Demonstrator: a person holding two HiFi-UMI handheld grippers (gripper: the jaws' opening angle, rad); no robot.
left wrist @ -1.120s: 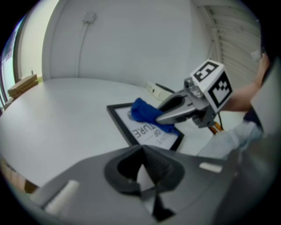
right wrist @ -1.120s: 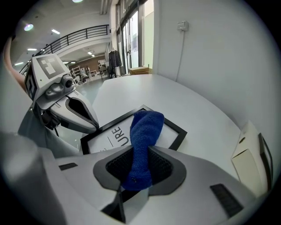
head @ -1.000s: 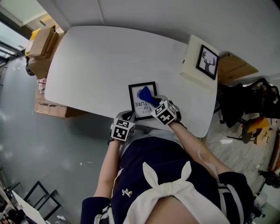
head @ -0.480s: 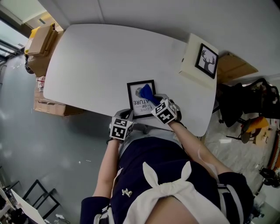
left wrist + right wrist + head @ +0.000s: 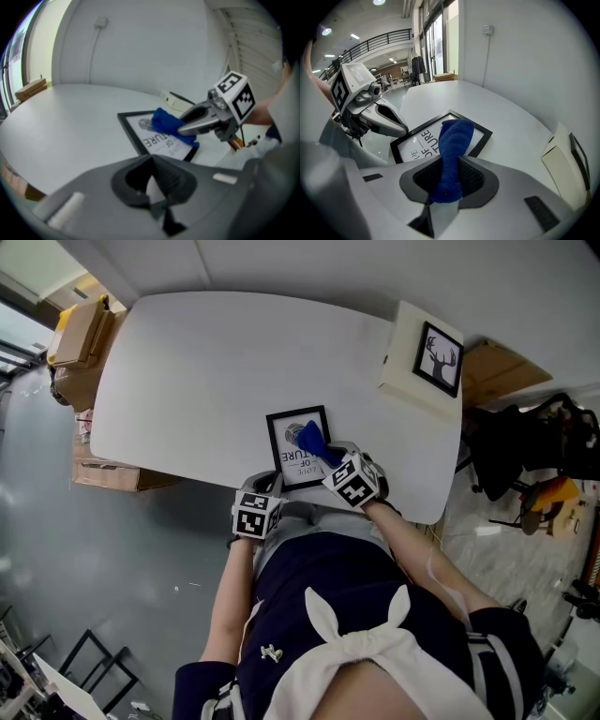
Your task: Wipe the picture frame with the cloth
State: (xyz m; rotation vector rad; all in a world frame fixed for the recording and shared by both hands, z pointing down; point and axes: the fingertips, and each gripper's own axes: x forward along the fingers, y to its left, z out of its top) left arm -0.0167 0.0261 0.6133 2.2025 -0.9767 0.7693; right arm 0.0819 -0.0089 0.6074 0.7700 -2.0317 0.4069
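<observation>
Head view: picture frame (image 5: 298,448) lies flat near the table's (image 5: 206,362) near edge, right in front of the person, likely for easy reach. The right gripper (image 5: 328,457) pins the blue cloth (image 5: 312,439) on the glass, over the top of the print. The left gripper (image 5: 265,487) sits at the table edge just beside the frame's near-left corner, maybe ready to steady it. A cream box (image 5: 398,376) at the far right corner carries a deer picture (image 5: 440,353); its contents are not visible. Cardboard boxes (image 5: 80,329) stand on the floor to the left, closed as far as shown.

Left gripper view: the left gripper's (image 5: 151,180) jaws are pressed together with nothing pinched. The frame (image 5: 154,140) lies ahead and apart, with the cloth (image 5: 166,124) on it under the right gripper (image 5: 187,123).

Right gripper view: the right gripper (image 5: 449,187) is clamped on the cloth (image 5: 452,140), whose free end drapes onto the frame (image 5: 422,138). Wiping looks underway.
</observation>
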